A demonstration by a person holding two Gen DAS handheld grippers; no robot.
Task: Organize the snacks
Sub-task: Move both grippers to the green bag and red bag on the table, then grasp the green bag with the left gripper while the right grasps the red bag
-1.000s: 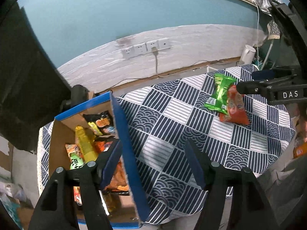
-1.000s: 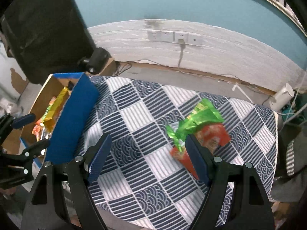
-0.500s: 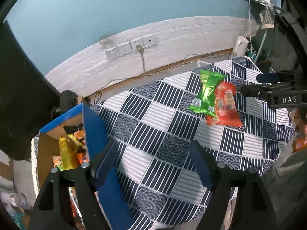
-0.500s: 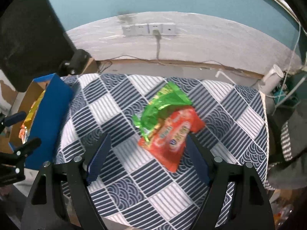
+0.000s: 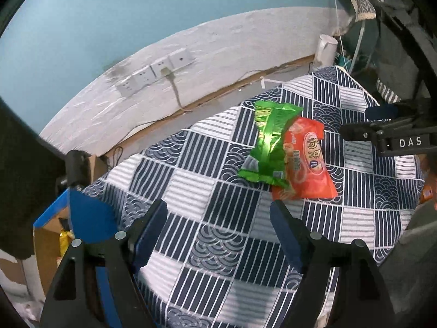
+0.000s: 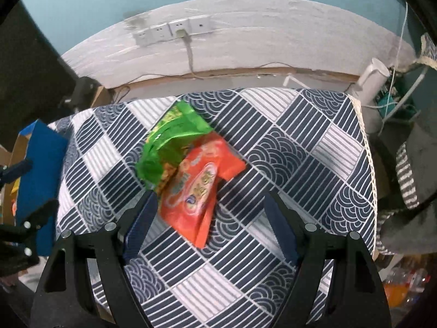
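Observation:
Two snack bags lie overlapping on the navy-and-white checked table cloth (image 5: 218, 246): a green bag (image 5: 270, 142) partly on top of an orange-red bag (image 5: 306, 169). My left gripper (image 5: 217, 207) hangs open and empty over the cloth, short of the bags and to their left. In the right wrist view, the green bag (image 6: 169, 142) and the orange-red bag (image 6: 196, 191) sit just ahead. My right gripper (image 6: 210, 202) is open above the orange-red bag's near end, and its pads do not touch it. The right gripper (image 5: 363, 123) also shows at the right of the left wrist view.
An open cardboard box with blue flaps (image 5: 87, 218) holds several snacks at the table's left end. Behind the table runs a white wall strip with sockets (image 5: 155, 73) and a plugged cable. A white cylinder (image 6: 371, 79) and clutter stand off the right edge.
Both grippers have moved from the box side toward the two bags and come lower, so the bags look larger. The left jaws have widened a little. The bags have not moved.

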